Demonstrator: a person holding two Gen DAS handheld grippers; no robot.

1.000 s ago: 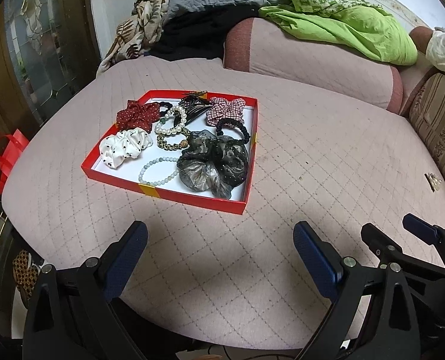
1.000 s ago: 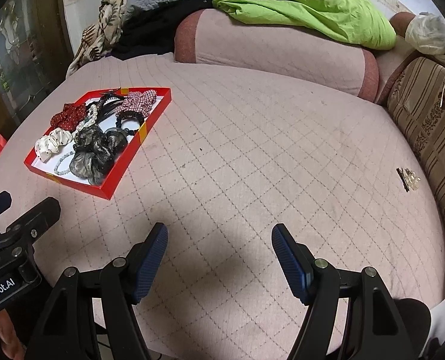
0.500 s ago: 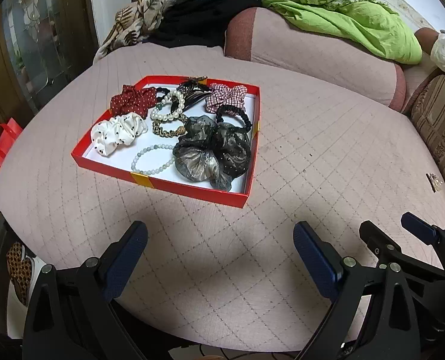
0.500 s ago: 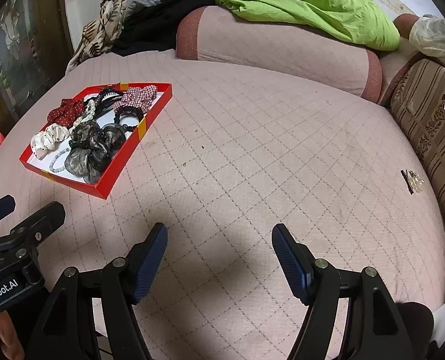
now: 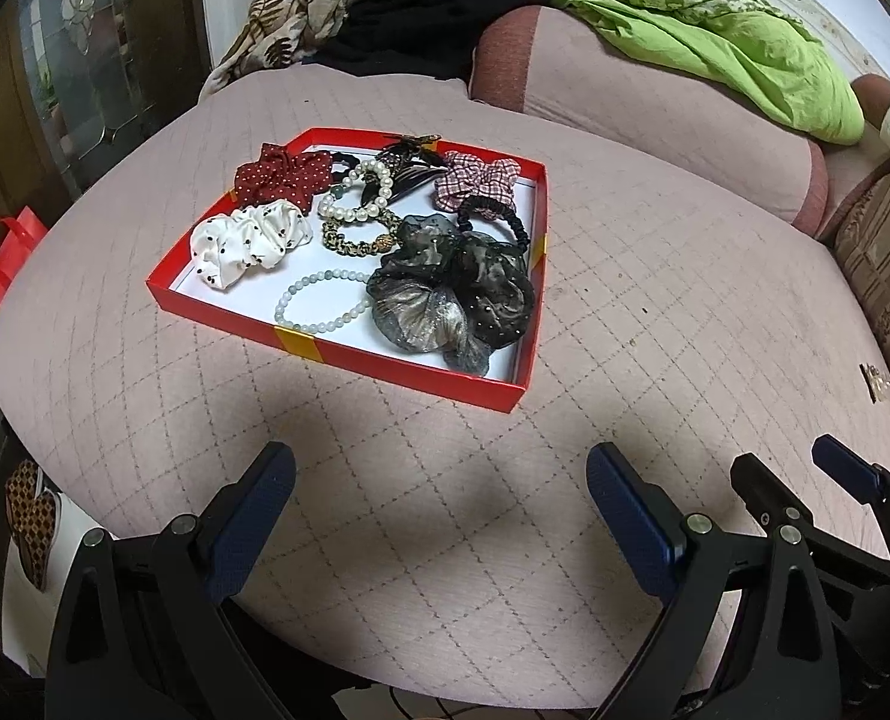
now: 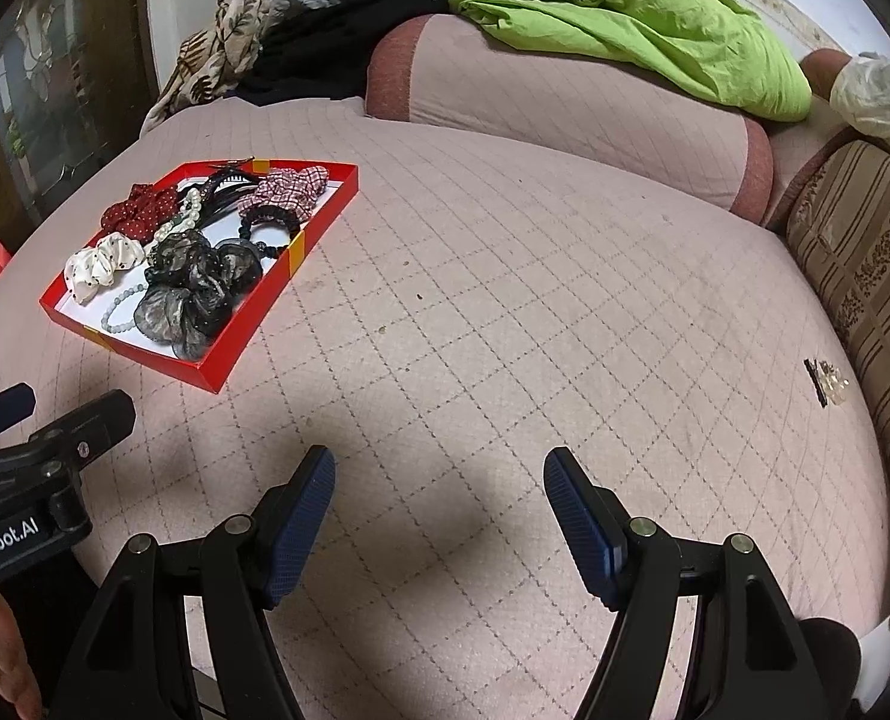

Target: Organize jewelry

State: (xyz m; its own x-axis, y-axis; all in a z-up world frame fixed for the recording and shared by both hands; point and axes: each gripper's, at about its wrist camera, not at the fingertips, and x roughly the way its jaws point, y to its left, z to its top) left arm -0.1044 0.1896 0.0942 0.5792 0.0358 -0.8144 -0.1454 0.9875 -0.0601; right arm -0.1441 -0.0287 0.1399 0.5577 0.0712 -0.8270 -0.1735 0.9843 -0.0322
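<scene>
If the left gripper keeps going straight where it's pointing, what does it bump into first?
Probably the bare pink quilted bedspread just ahead of the open left gripper; the red tray lies farther on.

1. A red tray [image 5: 385, 363] sits on the quilted pink bed cover [image 5: 655, 312].
2. It holds scrunchies, a pearl bracelet [image 5: 355, 195] and a pale bead bracelet [image 5: 319, 303].
3. The left gripper [image 5: 439, 510] hovers with jaws apart and nothing between them, near the tray's front edge.
</scene>
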